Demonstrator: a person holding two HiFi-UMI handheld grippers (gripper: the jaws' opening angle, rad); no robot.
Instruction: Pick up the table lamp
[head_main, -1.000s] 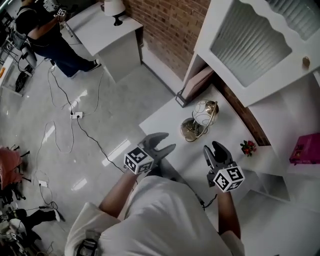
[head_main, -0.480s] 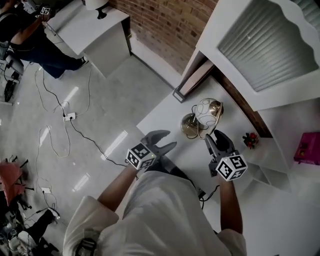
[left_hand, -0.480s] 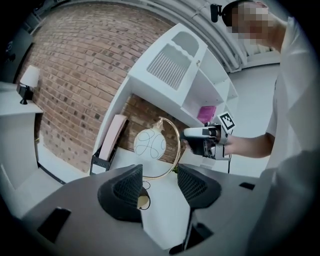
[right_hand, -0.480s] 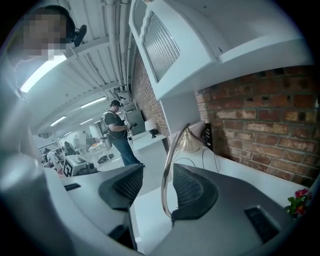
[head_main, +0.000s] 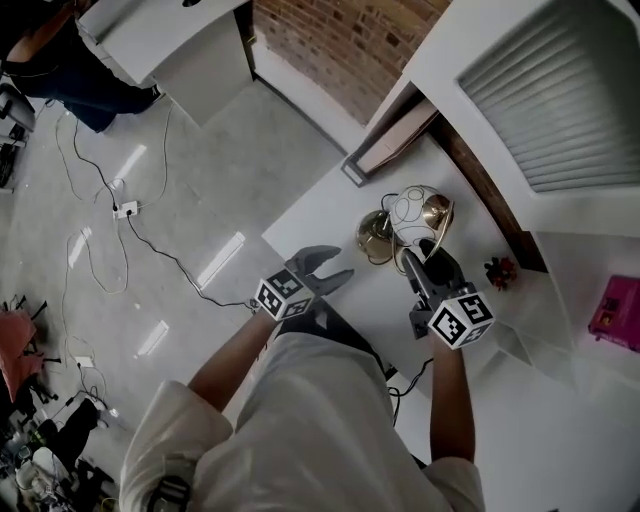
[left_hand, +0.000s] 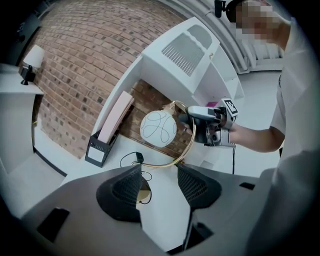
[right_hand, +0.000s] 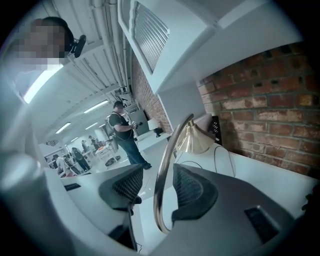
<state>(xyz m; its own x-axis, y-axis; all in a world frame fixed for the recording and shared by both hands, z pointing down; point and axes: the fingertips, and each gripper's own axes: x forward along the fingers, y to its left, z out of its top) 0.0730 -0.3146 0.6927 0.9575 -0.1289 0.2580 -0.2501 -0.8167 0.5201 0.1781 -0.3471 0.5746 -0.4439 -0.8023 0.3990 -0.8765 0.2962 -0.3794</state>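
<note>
While the person is bending over the white tabletop (head_main: 315, 225), the brass table lamp (head_main: 405, 215), with its round white globe patterned in dark squiggles, is standing upright towards the tabletop's back edge. It is close to the red brick wall (head_main: 340, 40) and near a black file holder (head_main: 356, 172) that is carrying a pink folder (head_main: 400, 140). The right gripper (head_main: 422, 255) is sitting right at the lamp. In the right gripper view the lamp's curved brass hoop (right_hand: 165, 160) is running up between its two jaws, which are standing apart. The hoop is lying close by one pad with a clear gap at the other, so the fingers are not clamping it. The left gripper (head_main: 340, 264) is hovering over the tabletop to the lamp's left, apart from it. Its jaws are standing spread with only bare tabletop between them, and it is pointing at the globe. The lamp's thin black cord (left_hand: 131, 159) is lying looped on the tabletop by the base. A small red flower (head_main: 497, 270) is sitting to the lamp's right.
</note>
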